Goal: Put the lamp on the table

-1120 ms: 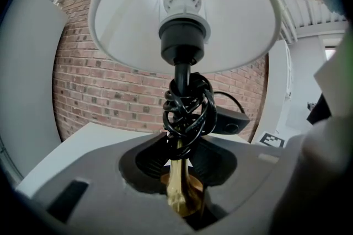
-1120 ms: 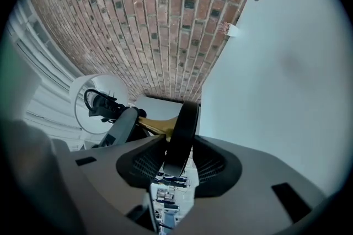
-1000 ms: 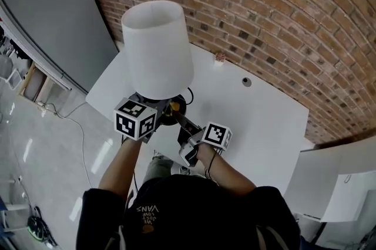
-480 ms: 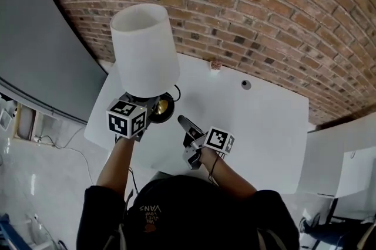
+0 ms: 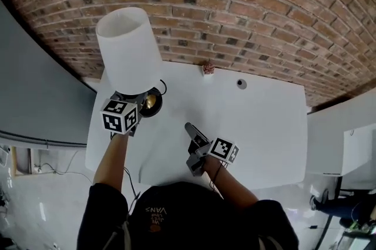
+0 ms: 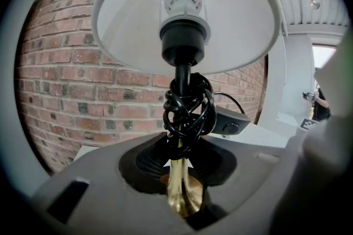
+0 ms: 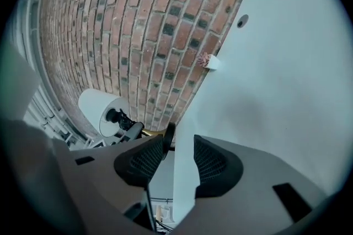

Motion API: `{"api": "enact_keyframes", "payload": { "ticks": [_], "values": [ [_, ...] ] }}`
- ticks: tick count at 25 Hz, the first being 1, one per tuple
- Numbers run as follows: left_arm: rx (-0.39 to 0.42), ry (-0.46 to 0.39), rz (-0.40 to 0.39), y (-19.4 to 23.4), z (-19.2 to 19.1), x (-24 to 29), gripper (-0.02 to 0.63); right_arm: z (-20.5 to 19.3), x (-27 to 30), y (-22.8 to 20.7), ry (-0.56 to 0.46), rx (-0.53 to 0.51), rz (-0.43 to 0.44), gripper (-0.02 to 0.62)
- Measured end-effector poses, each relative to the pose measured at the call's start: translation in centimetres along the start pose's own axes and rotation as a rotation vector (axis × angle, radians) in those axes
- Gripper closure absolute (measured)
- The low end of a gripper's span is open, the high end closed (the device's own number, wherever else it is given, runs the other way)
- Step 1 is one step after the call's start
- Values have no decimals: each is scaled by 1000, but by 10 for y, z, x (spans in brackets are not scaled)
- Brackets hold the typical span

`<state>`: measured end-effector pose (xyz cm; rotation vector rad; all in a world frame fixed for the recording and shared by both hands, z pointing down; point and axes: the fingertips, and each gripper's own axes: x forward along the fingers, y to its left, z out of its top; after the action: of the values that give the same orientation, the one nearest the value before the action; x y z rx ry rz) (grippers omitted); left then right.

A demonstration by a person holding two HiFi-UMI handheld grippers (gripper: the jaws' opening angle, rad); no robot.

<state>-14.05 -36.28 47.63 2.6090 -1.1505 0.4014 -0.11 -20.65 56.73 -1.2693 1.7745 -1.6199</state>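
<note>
Clenched with the left gripper (image 5: 134, 107) on the lamp (image 5: 126, 49), low on its brass stem (image 6: 179, 190), one pad on each side, just below the coiled black cord (image 6: 187, 107) and well under the white shade (image 6: 187, 7). Held upright over the far left corner of the white table (image 5: 258, 125), close to the brick wall (image 5: 235, 8); touching the top or not, cannot tell. To the near right, well apart from the lamp, right gripper (image 5: 192, 130) released: wide after just opening, then narrowing slightly, with nothing between the jaws.
</note>
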Motion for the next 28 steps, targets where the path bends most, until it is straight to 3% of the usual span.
{"api": "enact_keyframes", "payload": {
  "ticks": [7, 14, 22, 28],
  "values": [
    [21, -10, -22, 39, -8, 51, 489, 10, 17, -14, -60, 16, -65, 426],
    [64, -33, -39, 60, -18, 87, 489, 25, 37, -16, -71, -75, -100, 439],
    [47, -48, -57, 74, -29, 115, 489, 30, 63, -17, -26, -215, -127, 440],
    [48, -76, -45, 86, -32, 126, 489, 20, 74, -24, 13, -223, -148, 451]
  ]
}}
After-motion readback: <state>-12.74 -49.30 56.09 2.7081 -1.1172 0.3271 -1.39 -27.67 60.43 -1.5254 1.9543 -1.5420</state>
